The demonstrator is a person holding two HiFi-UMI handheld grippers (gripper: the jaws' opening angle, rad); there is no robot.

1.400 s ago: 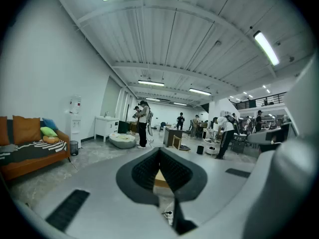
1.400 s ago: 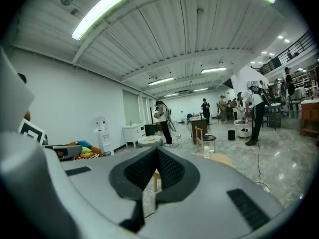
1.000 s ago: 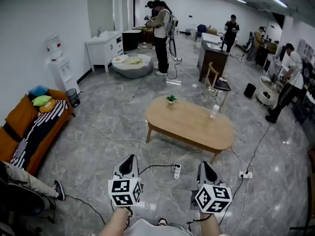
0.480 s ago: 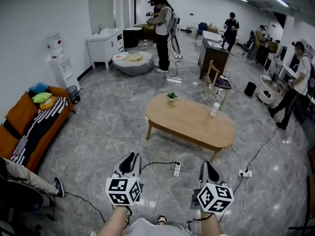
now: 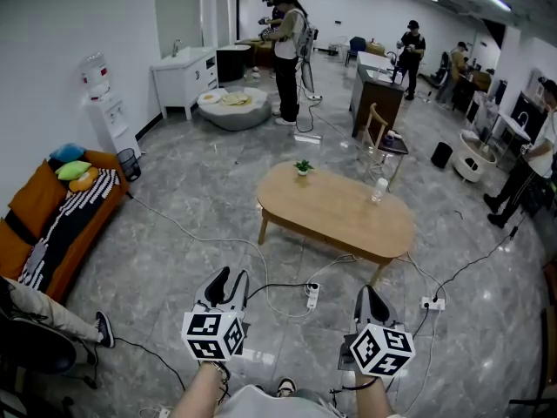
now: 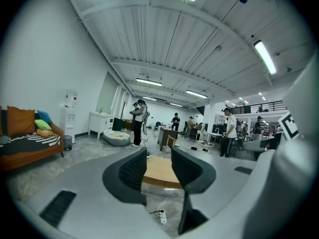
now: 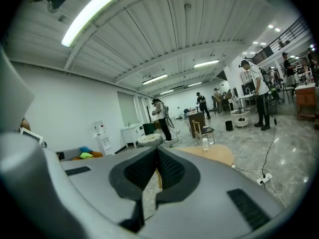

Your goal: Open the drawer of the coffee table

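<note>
- The oval desk [image 5: 335,225] stands ahead, well apart from both tools; it carries a potted plant [image 5: 303,172] and a bottle [image 5: 379,191].
- The left tool [image 5: 228,279] is held almost level; its jaws have just been opening and stand apart, with nothing between them.
- The right tool [image 5: 366,294] is held almost level, with its jaws together and empty.

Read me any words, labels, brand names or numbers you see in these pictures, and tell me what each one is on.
No legible text in any view.
Left marker cube and right marker cube: black-and-white square patterns only, no letters or digits.
Water dispenser, and bottle on the coffee table: any print too small to read.
</note>
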